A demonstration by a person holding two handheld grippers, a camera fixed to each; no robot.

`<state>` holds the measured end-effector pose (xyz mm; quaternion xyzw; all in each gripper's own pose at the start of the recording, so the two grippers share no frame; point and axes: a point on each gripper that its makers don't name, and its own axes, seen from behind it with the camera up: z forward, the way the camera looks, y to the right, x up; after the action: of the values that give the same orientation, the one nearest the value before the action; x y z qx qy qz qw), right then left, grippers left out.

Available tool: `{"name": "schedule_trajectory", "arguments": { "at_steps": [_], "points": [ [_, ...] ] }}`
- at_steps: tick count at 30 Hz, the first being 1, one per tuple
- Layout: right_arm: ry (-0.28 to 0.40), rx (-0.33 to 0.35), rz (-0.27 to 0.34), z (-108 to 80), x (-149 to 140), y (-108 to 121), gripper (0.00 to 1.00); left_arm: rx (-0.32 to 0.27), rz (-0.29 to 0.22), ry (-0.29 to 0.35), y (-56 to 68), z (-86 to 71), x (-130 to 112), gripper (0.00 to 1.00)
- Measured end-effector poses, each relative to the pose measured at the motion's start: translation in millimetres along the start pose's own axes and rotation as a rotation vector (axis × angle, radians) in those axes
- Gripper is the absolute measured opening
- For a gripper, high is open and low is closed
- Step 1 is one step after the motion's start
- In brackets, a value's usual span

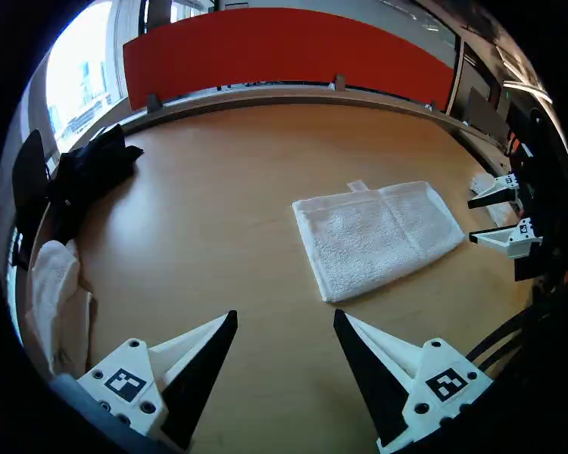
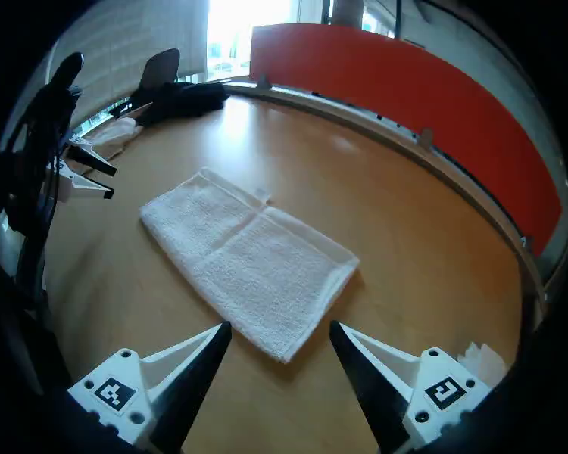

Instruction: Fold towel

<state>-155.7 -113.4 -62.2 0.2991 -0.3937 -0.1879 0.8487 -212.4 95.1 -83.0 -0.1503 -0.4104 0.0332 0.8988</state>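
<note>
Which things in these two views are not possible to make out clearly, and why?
1. towel: its lower layers, in the right gripper view, are covered by its own top layer.
2. black item: bag or clothing, right gripper view, too dark and small to tell.
3. white crumpled thing: paper or cloth, right gripper view, cut off by the edge.
4. right gripper: its body, left gripper view, cut off by the edge.

White terry-cloth towel: folded into a rectangle, lying flat on the light wooden worktop, out in the open middle area. A crease line crosses the short way at mid-length, splitting it into two halves. Small white loop tab sticks out of one long edge near that crease. Layer edges roughly aligned.
</note>
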Motion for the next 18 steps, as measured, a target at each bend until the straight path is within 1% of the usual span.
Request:
{"name": "schedule_trajectory", "arguments": {
  "at_steps": [11,18],
  "points": [
    [-0.010,0.013,-0.017,7.4,-1,1,1.00,0.032,-0.041,0.007,-10.0,-9.8,-4,0.94],
    [-0.026,0.021,-0.026,8.5,-6,3,1.00,0.046,-0.054,0.005,-15.7,-14.2,-8,0.94]
  ]
}}
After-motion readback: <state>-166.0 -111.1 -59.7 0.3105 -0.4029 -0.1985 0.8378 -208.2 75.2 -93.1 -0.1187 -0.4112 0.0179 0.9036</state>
